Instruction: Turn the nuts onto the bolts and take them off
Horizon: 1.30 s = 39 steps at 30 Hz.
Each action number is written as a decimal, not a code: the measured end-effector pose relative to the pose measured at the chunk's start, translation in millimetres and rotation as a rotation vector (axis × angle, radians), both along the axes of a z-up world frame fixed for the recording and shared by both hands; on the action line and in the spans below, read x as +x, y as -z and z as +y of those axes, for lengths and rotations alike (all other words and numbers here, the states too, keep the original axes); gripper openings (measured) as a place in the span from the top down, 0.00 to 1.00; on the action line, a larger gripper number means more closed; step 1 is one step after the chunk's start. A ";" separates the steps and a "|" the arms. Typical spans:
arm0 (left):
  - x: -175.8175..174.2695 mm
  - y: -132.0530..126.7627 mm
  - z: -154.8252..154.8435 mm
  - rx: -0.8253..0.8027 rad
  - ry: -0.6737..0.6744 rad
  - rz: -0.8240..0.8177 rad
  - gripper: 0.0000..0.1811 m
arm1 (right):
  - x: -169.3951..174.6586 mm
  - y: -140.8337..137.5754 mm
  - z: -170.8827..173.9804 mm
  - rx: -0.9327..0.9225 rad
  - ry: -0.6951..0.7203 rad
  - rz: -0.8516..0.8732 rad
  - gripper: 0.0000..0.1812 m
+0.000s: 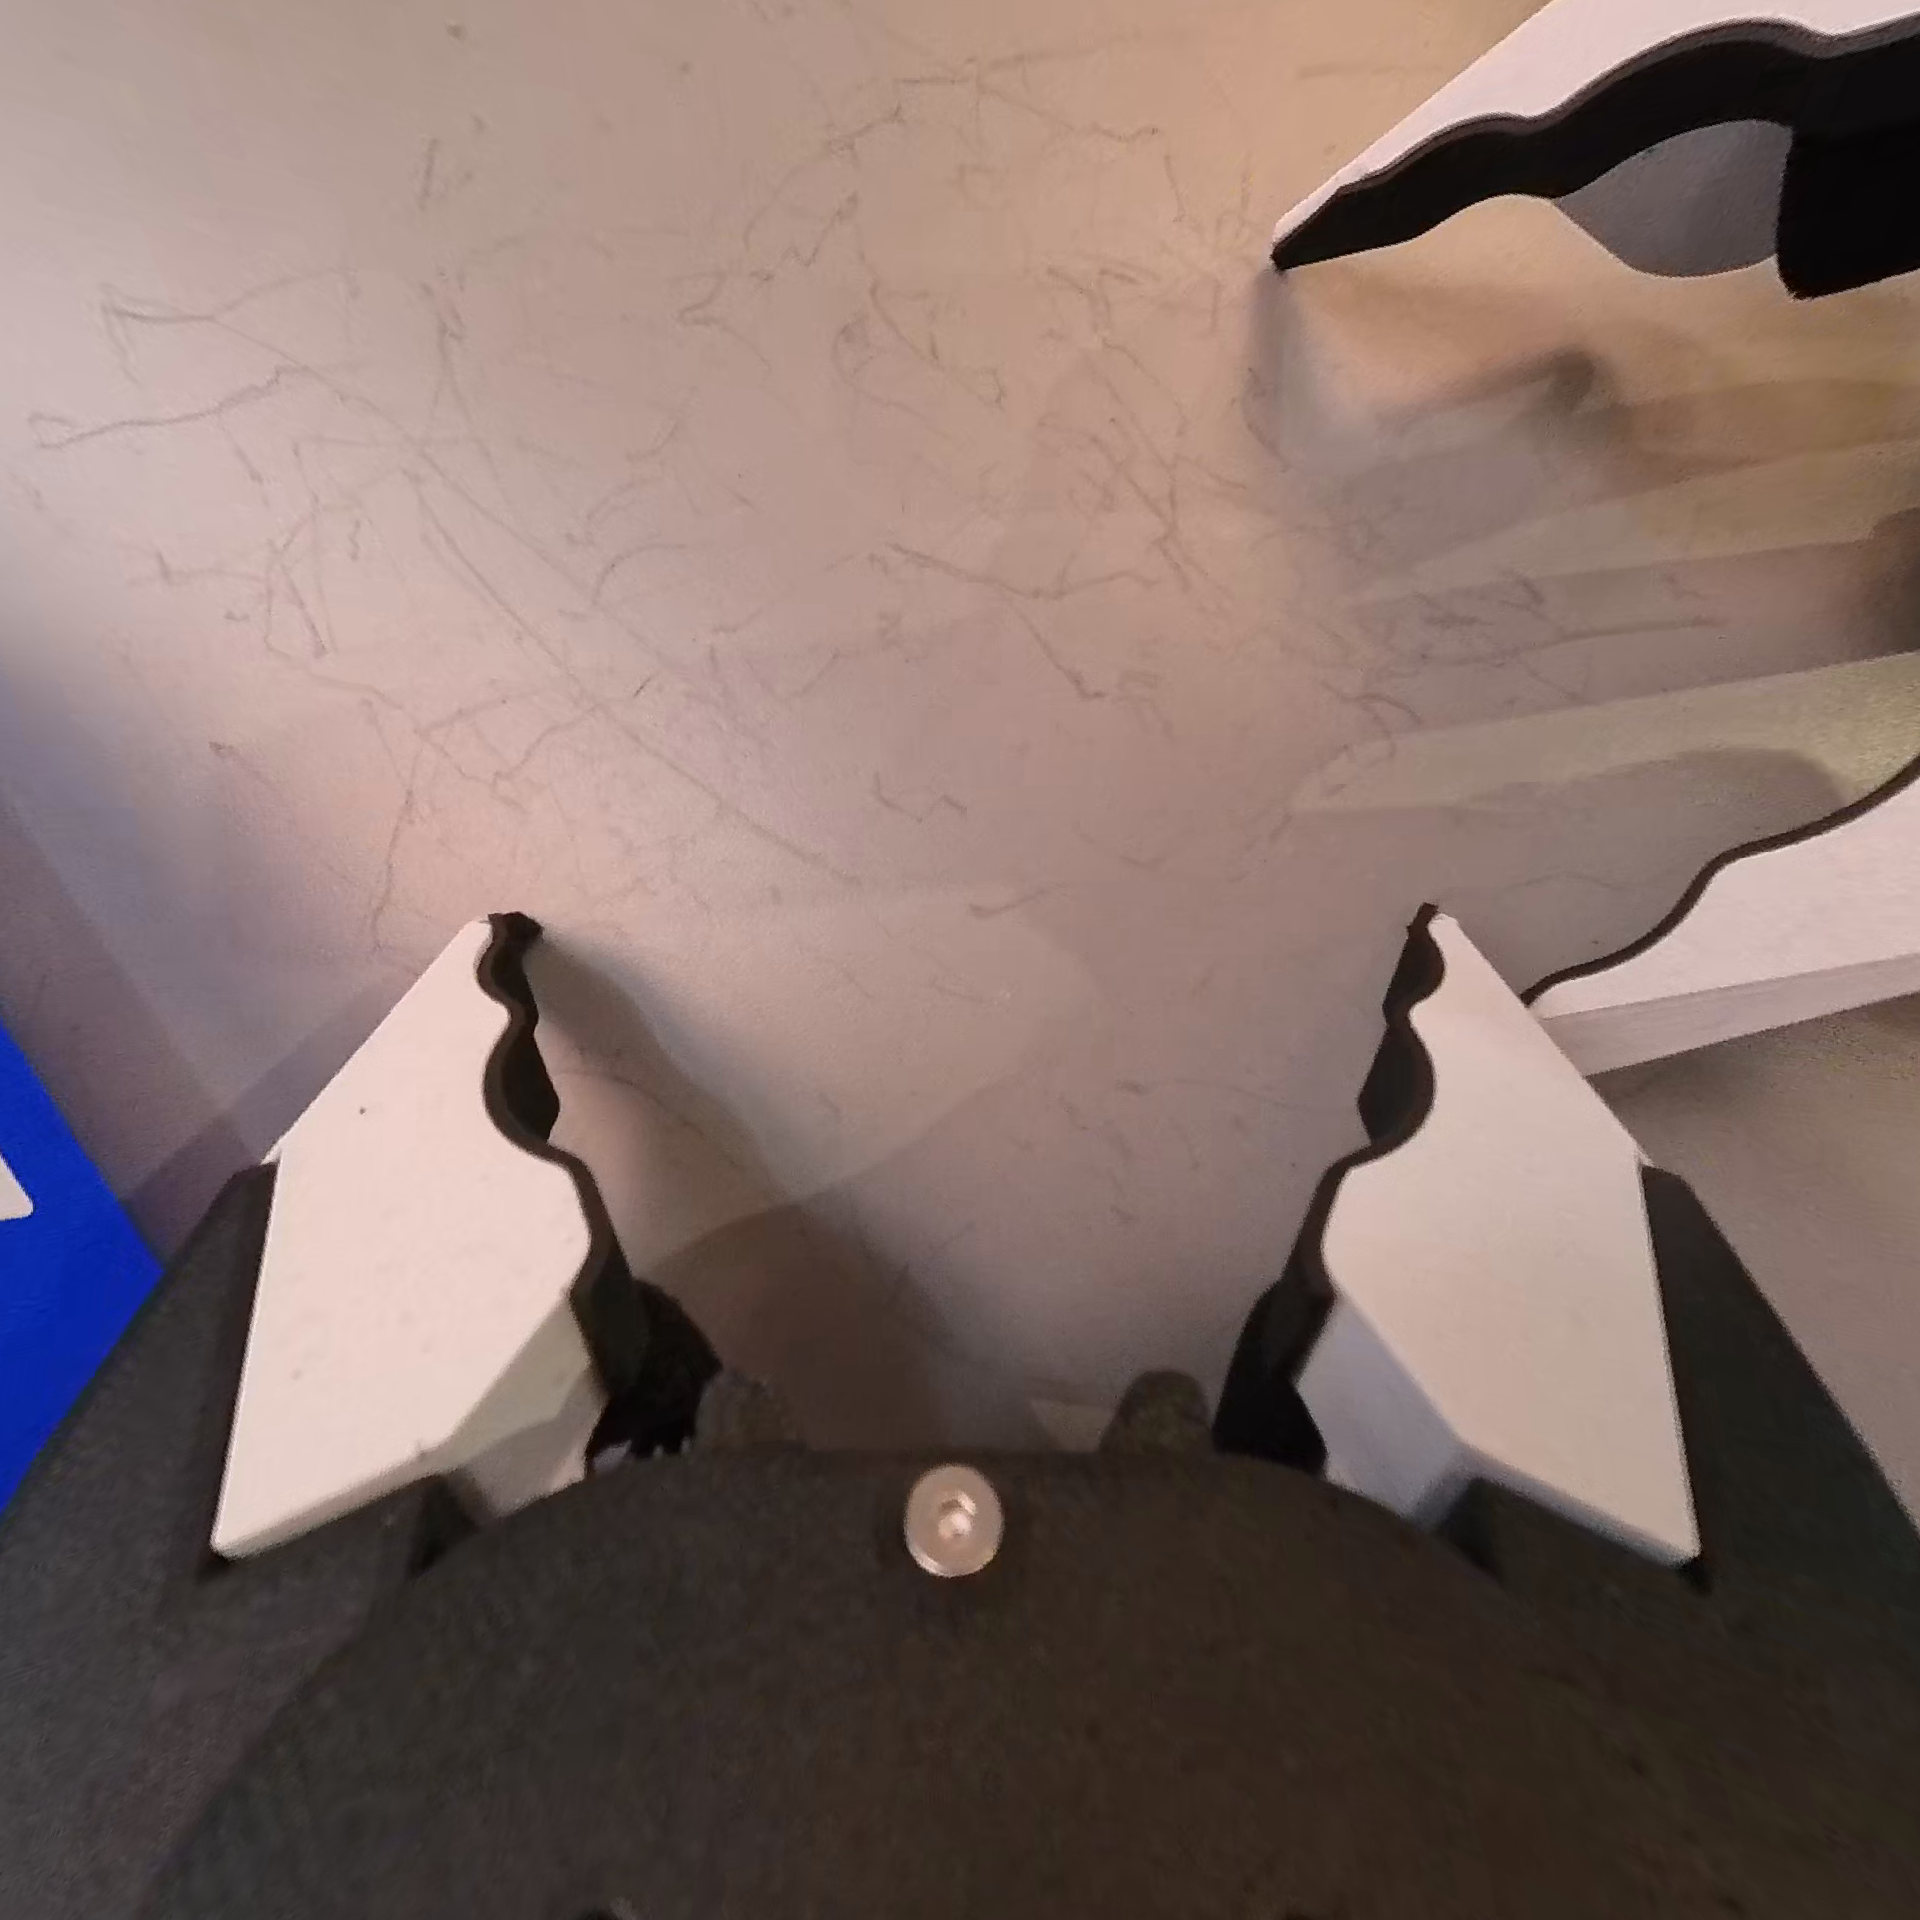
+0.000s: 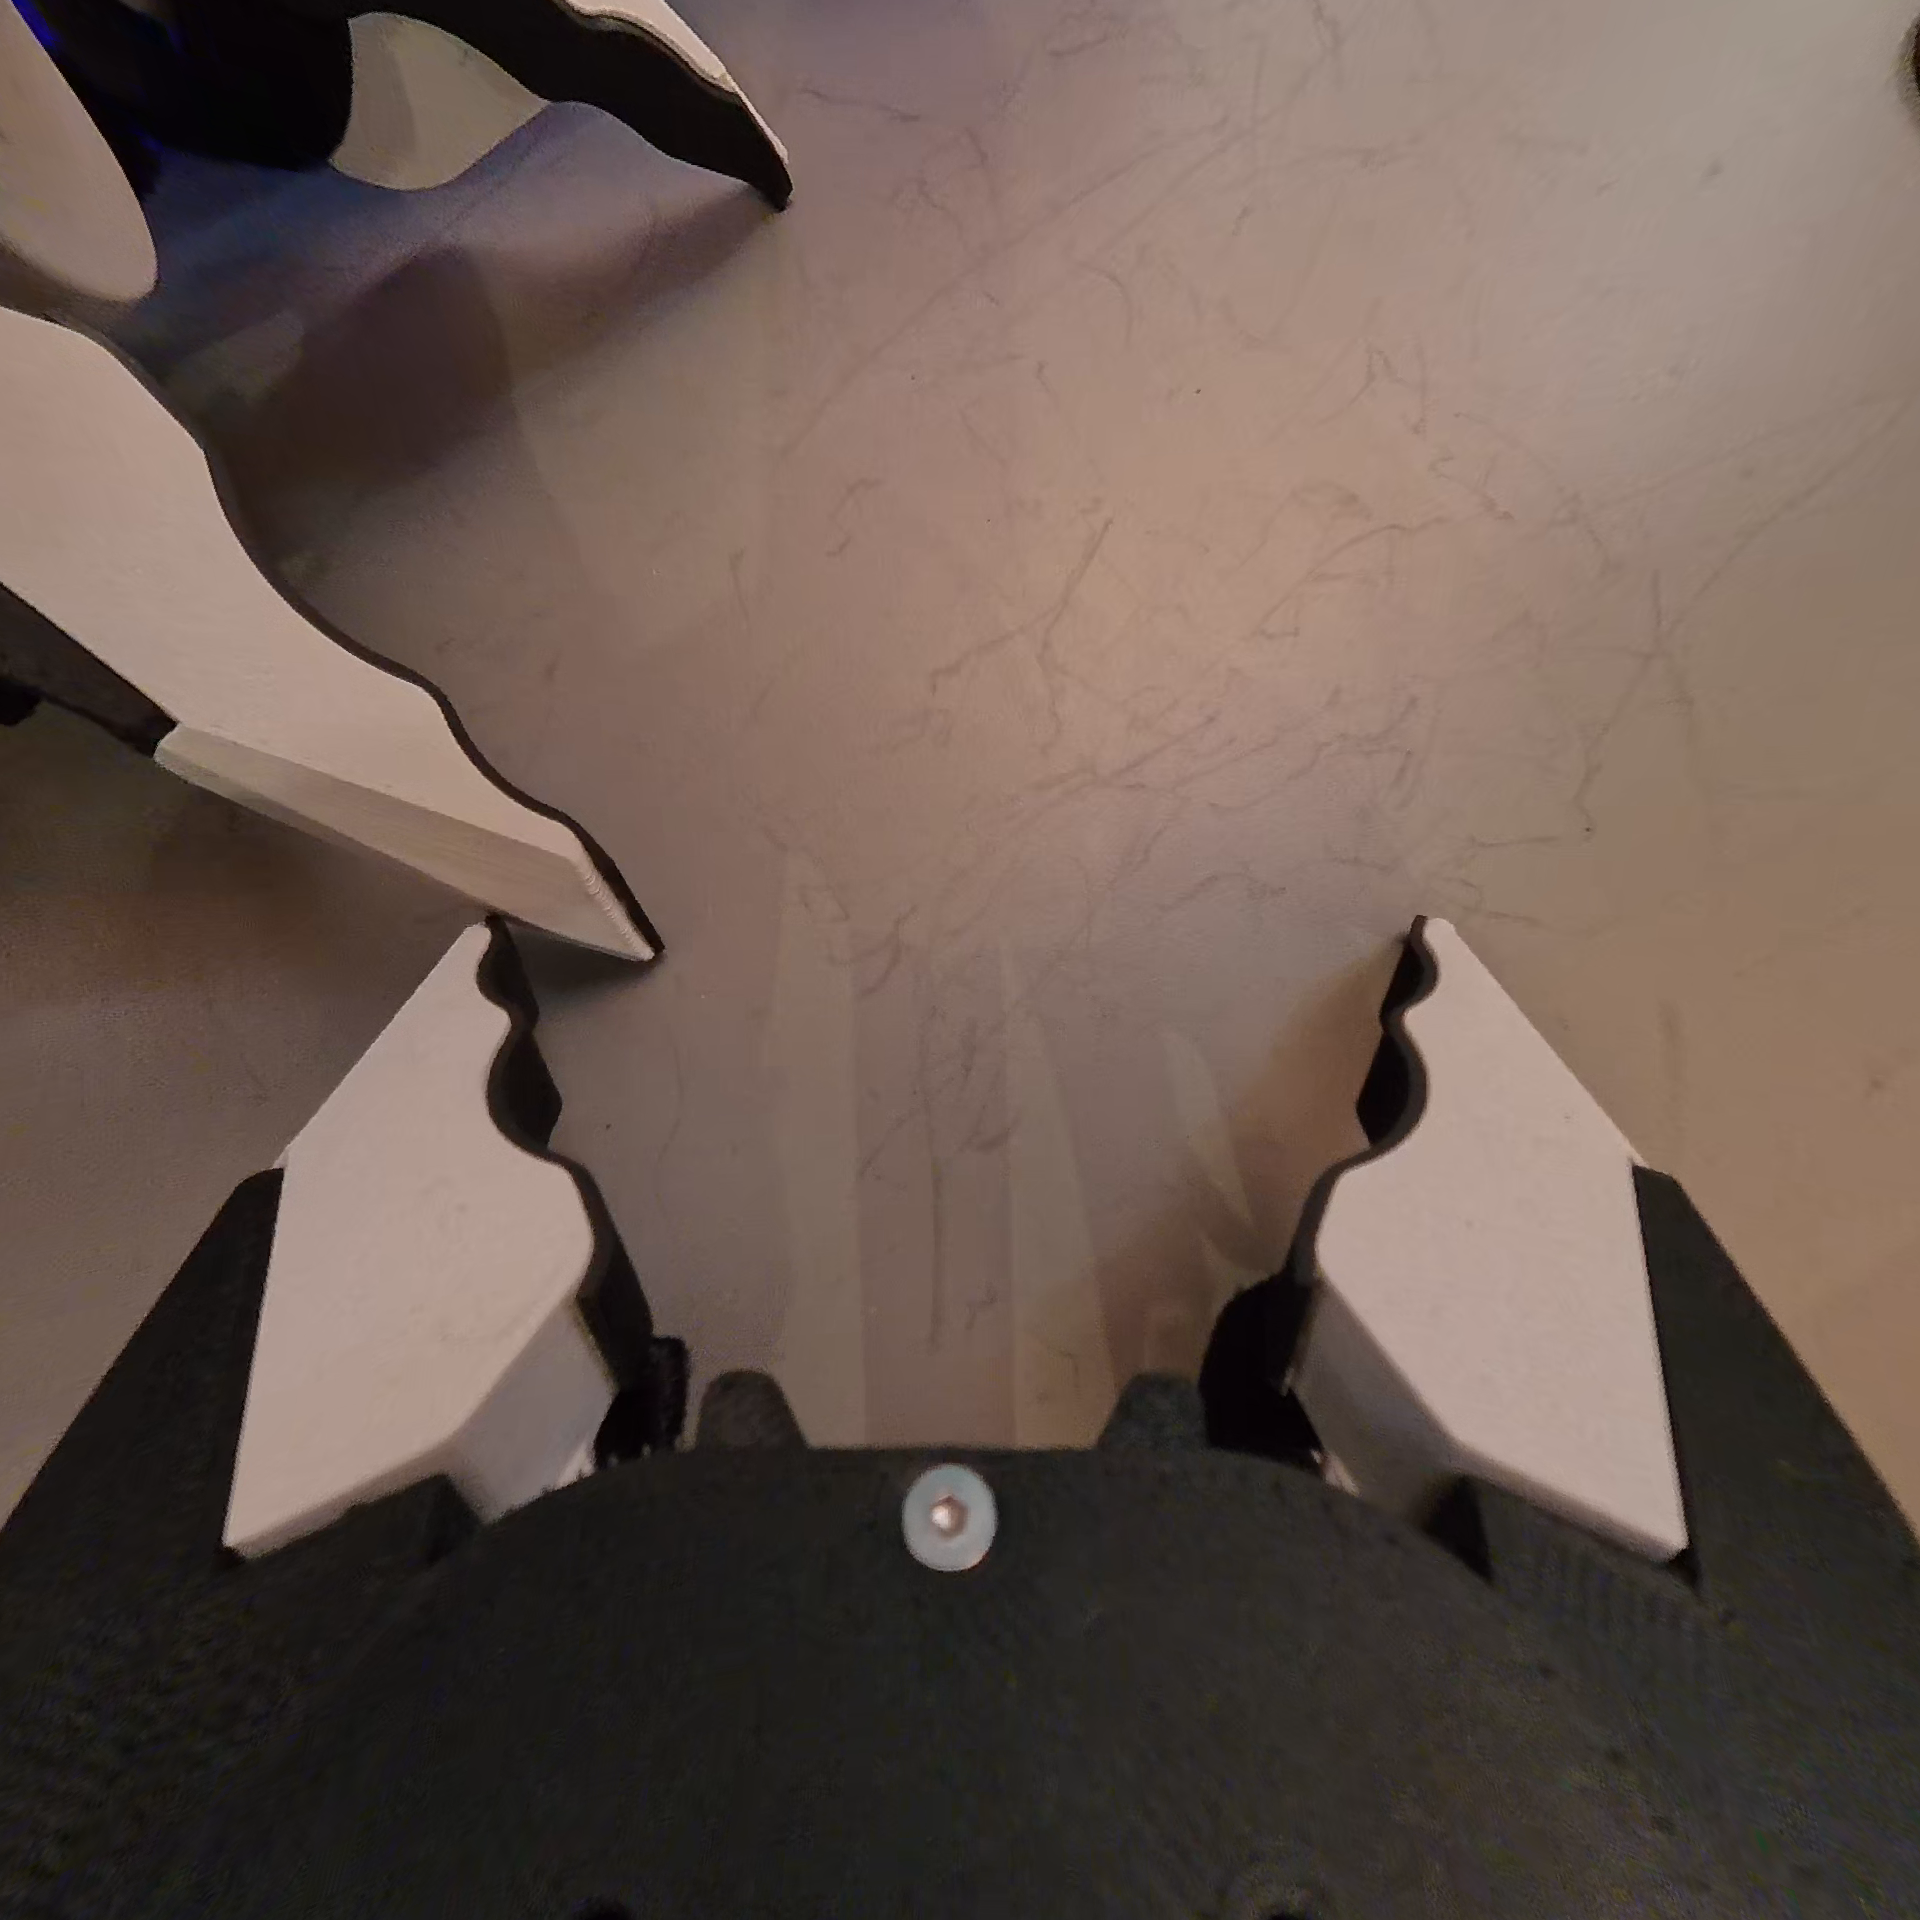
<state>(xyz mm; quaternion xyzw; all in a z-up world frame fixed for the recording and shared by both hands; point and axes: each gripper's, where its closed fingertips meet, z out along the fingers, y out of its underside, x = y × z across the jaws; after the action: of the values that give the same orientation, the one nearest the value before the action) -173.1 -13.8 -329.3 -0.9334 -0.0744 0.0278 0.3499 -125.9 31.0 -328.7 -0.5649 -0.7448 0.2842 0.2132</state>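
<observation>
No nuts or bolts visible in either wrist view, so nothing to tell of their look or place.

Far left in the left wrist view: a blue object (image 1: 62, 1195) at the frame's edge, just beside the gripper's black body. Next, left gripper (image 1: 966, 920), white fingers (image 1: 416, 1226) with wavy black inner edges, spread wide, nothing between them, tips close over a pale scratched tabletop (image 1: 779, 468). Bare surface ahead and between the jaws. At right, right gripper (image 1: 1403, 582), likewise spread and empty, near the left gripper's right finger.

In the right wrist view, the same pairing mirrored: left gripper (image 2: 717, 571) entering from the upper left, one tip just beside the right gripper's left finger (image 2: 416, 1226). Scratched tabletop (image 2: 1247, 520) bare across centre and right.
</observation>
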 end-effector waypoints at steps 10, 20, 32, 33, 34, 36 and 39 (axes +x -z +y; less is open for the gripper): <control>-1.0 0.5 1.9 -0.006 -0.001 -0.003 0.13 | -0.2 0.1 -0.2 -0.001 -0.001 -0.001 0.14; -5.5 1.4 8.9 -0.025 0.009 -0.008 0.13 | -7.3 0.7 -1.1 -0.003 0.001 -0.005 0.14; 45.7 -127.5 -11.8 0.295 0.243 0.000 0.98 | 47.5 -129.1 23.7 0.070 0.014 0.234 0.57; 39.7 -147.7 -22.5 0.318 0.238 0.056 0.99 | 61.2 -152.1 44.1 0.130 0.071 0.297 0.55; 29.6 -167.1 -34.9 0.339 0.215 0.097 0.99 | 77.4 -172.8 69.4 0.193 0.141 0.347 0.51; -6.4 -201.4 -63.9 0.385 0.119 0.196 0.87 | 119.5 -200.5 127.0 0.284 0.290 0.362 0.49; -74.8 -213.3 -119.6 0.344 -0.082 0.197 0.61 | 198.8 -214.9 223.3 0.354 0.555 0.324 0.50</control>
<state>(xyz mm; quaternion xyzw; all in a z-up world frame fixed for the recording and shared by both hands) -247.8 -133.4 -116.0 -0.8489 -0.0815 0.1201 0.5082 72.9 254.4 -113.7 -0.6476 -0.5572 0.1679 0.4918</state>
